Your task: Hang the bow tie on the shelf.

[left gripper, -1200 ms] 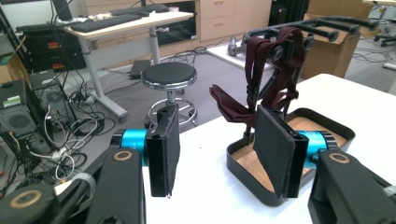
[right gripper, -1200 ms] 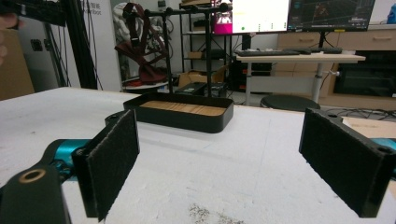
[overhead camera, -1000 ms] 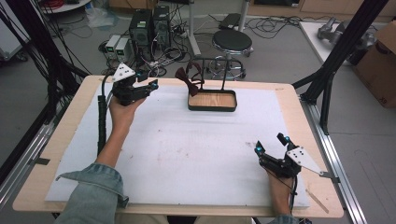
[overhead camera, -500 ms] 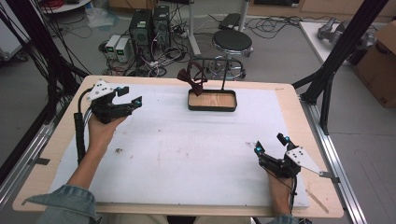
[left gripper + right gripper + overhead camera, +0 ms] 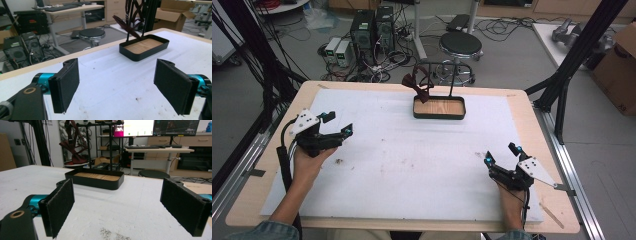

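Jaws of the left gripper [image 5: 338, 131] had just been opening and stood spread with nothing between them, low over the white table [image 5: 412, 165] at its left side. Over the near right corner, the right gripper [image 5: 501, 155] likewise gaped empty. Well apart from both, the bow tie [image 5: 418, 86] hung on the stand [image 5: 451, 75] rising from the black tray [image 5: 439, 115] at the far edge.

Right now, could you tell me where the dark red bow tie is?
In the high view, the bow tie hangs from the black stand rising from the wooden-floored tray at the table's far middle edge, on the tray's left side.
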Demonstrator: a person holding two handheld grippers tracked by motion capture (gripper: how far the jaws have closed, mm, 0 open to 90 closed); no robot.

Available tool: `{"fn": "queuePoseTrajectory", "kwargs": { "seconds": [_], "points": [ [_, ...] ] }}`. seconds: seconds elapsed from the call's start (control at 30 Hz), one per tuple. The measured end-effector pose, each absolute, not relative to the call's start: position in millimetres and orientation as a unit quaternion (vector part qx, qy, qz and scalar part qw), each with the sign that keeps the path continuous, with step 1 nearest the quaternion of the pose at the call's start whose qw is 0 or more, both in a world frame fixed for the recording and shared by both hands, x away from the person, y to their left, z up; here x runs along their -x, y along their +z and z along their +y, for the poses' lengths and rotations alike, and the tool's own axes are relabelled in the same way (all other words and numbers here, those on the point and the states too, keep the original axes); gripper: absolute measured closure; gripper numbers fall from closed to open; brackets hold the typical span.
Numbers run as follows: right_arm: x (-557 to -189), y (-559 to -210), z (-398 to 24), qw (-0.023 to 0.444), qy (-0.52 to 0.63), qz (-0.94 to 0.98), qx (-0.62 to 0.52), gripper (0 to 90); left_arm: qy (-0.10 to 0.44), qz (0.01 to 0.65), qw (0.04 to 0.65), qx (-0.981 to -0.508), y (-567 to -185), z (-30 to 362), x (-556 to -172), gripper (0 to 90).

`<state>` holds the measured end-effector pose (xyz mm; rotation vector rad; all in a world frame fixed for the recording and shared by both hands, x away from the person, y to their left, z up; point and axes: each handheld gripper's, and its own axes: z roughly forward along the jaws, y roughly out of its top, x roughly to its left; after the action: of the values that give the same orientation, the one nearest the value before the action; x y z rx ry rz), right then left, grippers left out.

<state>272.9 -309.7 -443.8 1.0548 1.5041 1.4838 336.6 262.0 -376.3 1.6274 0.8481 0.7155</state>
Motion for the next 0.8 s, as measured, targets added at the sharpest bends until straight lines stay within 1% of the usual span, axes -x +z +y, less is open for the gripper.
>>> {"fn": "queuePoseTrajectory", "kwargs": {
  "seconds": [0.27, 0.4, 0.6, 0.8],
  "points": [
    [-273.3, -443.7, -309.8, 0.381, 0.580, 0.590, -0.412, 11.4, 0.302, 0.382, 0.542, -0.685, -394.5, 266.3, -321.0, 20.0],
    [-273.3, -443.7, -309.8, 0.380, 0.580, 0.590, -0.412, 11.4, 0.311, 0.389, 0.531, -0.686, -405.6, 266.8, -312.1, 20.0],
    [-273.0, -443.7, -309.2, 0.378, 0.580, 0.591, -0.414, 11.4, 0.327, 0.398, 0.513, -0.687, -412.0, 263.7, -306.2, 19.7],
    [-273.4, -443.7, -309.8, 0.379, 0.581, 0.591, -0.412, 11.4, 0.324, 0.401, 0.507, -0.691, -416.4, 263.1, -305.6, 19.7]
  ]
}}
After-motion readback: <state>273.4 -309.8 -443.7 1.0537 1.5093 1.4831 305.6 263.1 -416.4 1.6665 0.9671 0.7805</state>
